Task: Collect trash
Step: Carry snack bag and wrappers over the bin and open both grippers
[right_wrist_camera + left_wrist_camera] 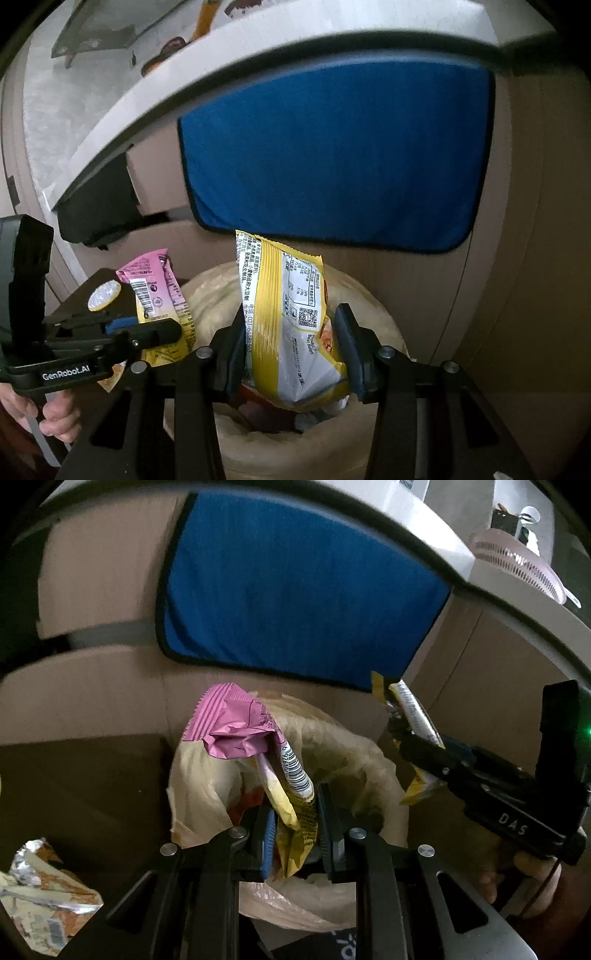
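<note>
My left gripper [295, 834] is shut on a pink and yellow snack wrapper [236, 727] and holds it over the mouth of a trash bin lined with a pale plastic bag [332, 734]. My right gripper [291, 354] is shut on a yellow and white snack wrapper [284, 314], also above the bin's bag [207, 295]. Each gripper shows in the other's view: the right gripper [402, 723] at the right, the left gripper [177, 328] at the left with the pink wrapper [155, 284]. Some trash lies inside the bin.
A blue cloth [295, 590] hangs on the cabinet front behind the bin, also in the right wrist view [332, 155]. A white counter edge [221, 59] runs above. A crumpled foil wrapper [44, 893] lies on the dark surface at the lower left. A pink strainer [517, 565] sits on the counter.
</note>
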{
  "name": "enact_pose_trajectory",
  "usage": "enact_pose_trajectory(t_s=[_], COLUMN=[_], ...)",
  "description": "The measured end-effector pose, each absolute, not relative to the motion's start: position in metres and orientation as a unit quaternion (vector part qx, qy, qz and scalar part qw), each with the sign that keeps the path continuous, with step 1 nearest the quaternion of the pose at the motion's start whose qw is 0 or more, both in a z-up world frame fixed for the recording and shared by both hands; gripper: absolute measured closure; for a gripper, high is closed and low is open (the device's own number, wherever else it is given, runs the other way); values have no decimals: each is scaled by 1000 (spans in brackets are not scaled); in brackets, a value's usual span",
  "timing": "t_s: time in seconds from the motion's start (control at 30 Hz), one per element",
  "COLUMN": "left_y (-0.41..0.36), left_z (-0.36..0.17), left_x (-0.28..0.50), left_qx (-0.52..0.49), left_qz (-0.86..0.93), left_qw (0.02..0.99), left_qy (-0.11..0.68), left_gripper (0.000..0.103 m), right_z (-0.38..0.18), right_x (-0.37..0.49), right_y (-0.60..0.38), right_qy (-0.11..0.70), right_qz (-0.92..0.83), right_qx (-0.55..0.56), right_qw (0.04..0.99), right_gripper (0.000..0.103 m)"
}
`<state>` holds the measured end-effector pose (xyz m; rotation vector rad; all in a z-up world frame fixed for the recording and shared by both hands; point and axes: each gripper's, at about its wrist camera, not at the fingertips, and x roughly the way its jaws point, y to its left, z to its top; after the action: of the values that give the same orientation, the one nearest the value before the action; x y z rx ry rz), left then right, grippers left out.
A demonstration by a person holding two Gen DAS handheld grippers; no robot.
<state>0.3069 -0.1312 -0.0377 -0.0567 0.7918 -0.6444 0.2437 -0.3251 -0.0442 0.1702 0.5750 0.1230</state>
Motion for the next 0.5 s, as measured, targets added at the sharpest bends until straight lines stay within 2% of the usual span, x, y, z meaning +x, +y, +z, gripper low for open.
enact_pose_trajectory(t_s=[0.13, 0.17, 0.2, 0.23, 0.27, 0.5], left_y=[-132, -133, -133, -133, -132, -124], left_z=[-48, -49, -50, -52, -54, -54], left_x=[317, 319, 320, 322, 323, 324], left_qx=[-37, -41, -47, -53, -60, -73], left_qz=[-327, -331, -338, -344, -347, -344], left_qw=[855, 853, 848, 843, 840, 836], left_qy=[401, 403, 405, 410, 414, 422], left_gripper=[82, 75, 69, 54, 50, 50], right_z=[-56, -58, -59, -62, -63, -72], right_x=[250, 252, 254, 255, 256, 260], right_y=[-329, -330, -330, -332, -334, -340], right_qy=[294, 296, 297, 297, 296, 304], right_qz=[61, 64, 66, 64, 63, 59], right_qx=[96, 98, 101, 109, 113, 135], right_qw=[949, 948, 947, 947, 946, 941], right_gripper=[58, 55, 48, 41, 40, 36])
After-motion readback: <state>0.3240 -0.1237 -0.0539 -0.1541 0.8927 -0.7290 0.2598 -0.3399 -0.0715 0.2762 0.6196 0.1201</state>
